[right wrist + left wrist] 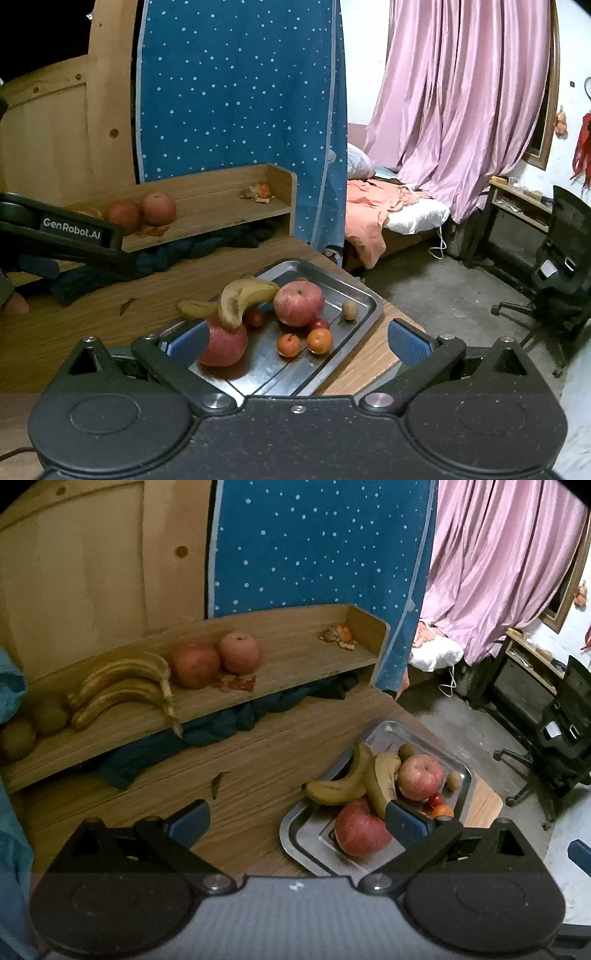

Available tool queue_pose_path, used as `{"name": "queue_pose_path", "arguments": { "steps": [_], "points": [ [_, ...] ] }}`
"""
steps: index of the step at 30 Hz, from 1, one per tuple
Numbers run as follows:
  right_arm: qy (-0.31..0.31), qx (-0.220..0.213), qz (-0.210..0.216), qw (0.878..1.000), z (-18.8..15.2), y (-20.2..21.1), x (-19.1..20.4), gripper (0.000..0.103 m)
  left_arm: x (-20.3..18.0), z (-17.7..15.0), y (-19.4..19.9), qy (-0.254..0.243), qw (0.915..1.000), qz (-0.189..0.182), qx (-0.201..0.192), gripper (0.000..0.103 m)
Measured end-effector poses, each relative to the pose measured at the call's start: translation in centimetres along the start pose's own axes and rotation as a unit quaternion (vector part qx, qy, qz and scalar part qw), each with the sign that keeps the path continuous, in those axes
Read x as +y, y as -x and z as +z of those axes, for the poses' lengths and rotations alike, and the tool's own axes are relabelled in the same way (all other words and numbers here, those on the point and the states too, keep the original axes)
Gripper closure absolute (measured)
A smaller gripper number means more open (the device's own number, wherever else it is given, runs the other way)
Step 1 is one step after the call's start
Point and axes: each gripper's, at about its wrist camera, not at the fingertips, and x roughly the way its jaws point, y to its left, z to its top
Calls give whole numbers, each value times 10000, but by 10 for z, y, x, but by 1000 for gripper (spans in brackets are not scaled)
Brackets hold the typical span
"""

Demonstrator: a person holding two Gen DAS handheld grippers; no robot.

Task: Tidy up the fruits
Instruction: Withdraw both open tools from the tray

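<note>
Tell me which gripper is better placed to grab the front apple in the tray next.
Right, probably. The right gripper is open just above the tray, its left pad already beside the front apple. The left gripper is open too, but mostly over bare desk.

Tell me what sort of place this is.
Most likely a bedroom at home: an unmade bed under pink curtains, an office chair, and a wooden desk holding a metal tray of fruit.

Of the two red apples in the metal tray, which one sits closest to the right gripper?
The red apple under the banana tip, beside the right gripper's left finger; the other red apple sits farther back, mid-tray.
</note>
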Motion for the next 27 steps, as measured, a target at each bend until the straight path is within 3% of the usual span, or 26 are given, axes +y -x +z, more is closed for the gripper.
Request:
{"name": "queue_pose_path", "arguments": {
  "steps": [19,27],
  "points": [
    [-90,-61,506,9987,-26,52,-24,1,-4,-54,61,118,9970,760,14,0],
    [-197,-198,461,9985,-30,62,-12,1,-1,-57,73,-258,9951,937,-182,0]
  ]
}}
